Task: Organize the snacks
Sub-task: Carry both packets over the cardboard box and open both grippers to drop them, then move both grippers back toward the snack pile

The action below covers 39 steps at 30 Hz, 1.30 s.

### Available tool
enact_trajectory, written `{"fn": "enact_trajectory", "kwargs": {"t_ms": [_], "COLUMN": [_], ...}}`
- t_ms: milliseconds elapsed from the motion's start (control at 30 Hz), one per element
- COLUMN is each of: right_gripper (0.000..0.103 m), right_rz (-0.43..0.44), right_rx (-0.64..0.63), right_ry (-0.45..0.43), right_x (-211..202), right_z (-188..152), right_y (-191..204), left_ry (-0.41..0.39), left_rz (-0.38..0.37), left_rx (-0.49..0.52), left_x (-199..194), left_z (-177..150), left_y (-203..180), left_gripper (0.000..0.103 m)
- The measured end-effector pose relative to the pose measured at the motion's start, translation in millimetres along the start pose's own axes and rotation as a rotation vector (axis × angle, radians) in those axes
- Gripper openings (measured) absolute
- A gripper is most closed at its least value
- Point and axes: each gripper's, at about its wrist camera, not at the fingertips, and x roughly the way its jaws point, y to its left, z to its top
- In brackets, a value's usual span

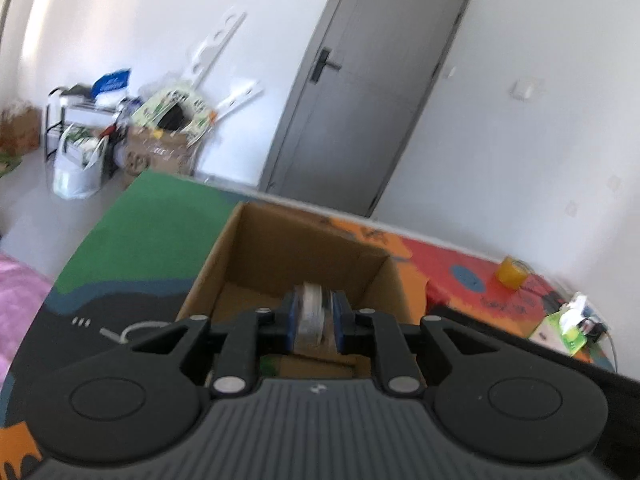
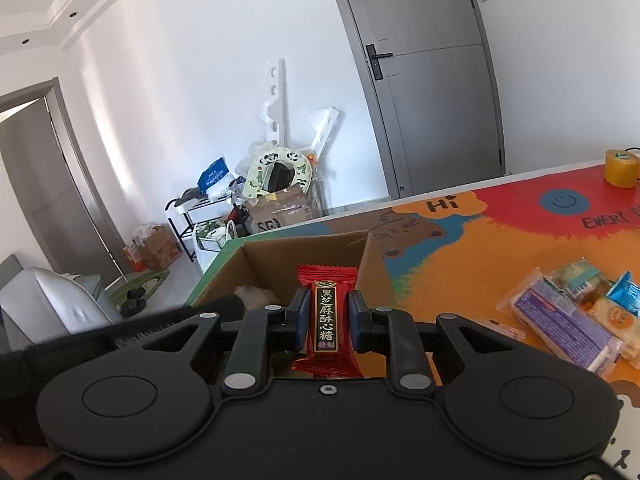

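In the left wrist view my left gripper (image 1: 314,299) is shut on a thin pale snack packet (image 1: 309,322), which stands on edge between the blue pads. It hangs over an open cardboard box (image 1: 280,248) on the colourful table mat. The right wrist view shows my right gripper (image 2: 329,297) shut on a red candy packet (image 2: 328,320) with gold and black lettering, held upright near the box (image 2: 304,252). Inside the box another pale packet (image 2: 252,294) lies by a black gripper body at the left. Several loose snack packets (image 2: 560,320) lie on the mat to the right.
A yellow tape roll (image 2: 620,168) stands at the far right of the table, and a green tissue pack (image 1: 568,328) sits near its edge. A white cable (image 1: 136,330) lies left of the box. Behind the table are a grey door (image 2: 432,100) and piled boxes and bags (image 2: 272,200).
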Motion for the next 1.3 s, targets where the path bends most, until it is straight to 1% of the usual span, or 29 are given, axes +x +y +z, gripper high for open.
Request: {"fn": "enact_trajectory", "kwargs": {"t_ms": [67,167,233,333,367,400,433,467,567,633,667,700,800,900,1033,1133,1200,1300], "right_gripper": [0.021,0.021,0.021,0.022,0.022,0.025,0.026,0.029,0.044,0.046,0.047,0.049,0.056,0.057,0.064,0.073,0.081,0.087], "right_rz": [0.002,0.008,0.016,0.034,0.039,0.033,0.03,0.034,0.025,0.01,0.004,-0.004,-0.037,-0.058,-0.088,-0.107,-0.12,-0.14], "right_rx": [-0.003,-0.007,-0.007,-0.008,-0.015,-0.018,-0.02,-0.021,-0.014,0.0,0.012,0.02,0.041,0.071,0.095,0.104,0.112,0.124], "right_ry": [0.004,0.011,0.014,0.014,0.011,0.003,-0.008,-0.017,-0.029,-0.028,-0.025,-0.023,-0.017,-0.003,0.003,-0.003,-0.008,-0.013], "right_x": [2,6,9,11,12,10,9,7,1,-2,-4,-6,-13,-18,-28,-36,-41,-48], "right_z": [0,0,1,3,5,6,7,8,8,8,7,6,1,-4,-11,-13,-15,-17], "right_y": [3,8,11,17,19,21,21,21,16,11,6,3,-10,-22,-35,-43,-48,-57], "left_ry": [-0.014,-0.016,-0.019,-0.033,-0.036,-0.037,-0.041,-0.043,-0.046,-0.042,-0.04,-0.04,-0.04,-0.038,-0.03,-0.026,-0.021,-0.017], "left_rz": [0.026,0.027,0.042,0.059,0.064,0.07,0.076,0.079,0.082,0.081,0.077,0.07,0.056,0.066,0.069,0.07,0.071,0.066], "left_rx": [0.007,0.0,-0.012,-0.022,-0.027,-0.032,-0.038,-0.043,-0.053,-0.06,-0.064,-0.066,-0.05,-0.04,-0.033,-0.02,-0.016,-0.003], "left_x": [-2,-6,-10,-16,-18,-19,-21,-22,-24,-23,-23,-22,-22,-20,-18,-18,-18,-18], "left_z": [0,1,3,5,5,6,6,6,6,5,5,5,4,2,-1,-3,-5,-7], "left_y": [3,9,14,20,21,22,23,24,25,22,21,20,13,5,-3,-10,-15,-23], "left_gripper": [0.02,0.026,0.029,0.036,0.041,0.044,0.046,0.048,0.053,0.06,0.065,0.07,0.078,0.084,0.086,0.089,0.092,0.092]}}
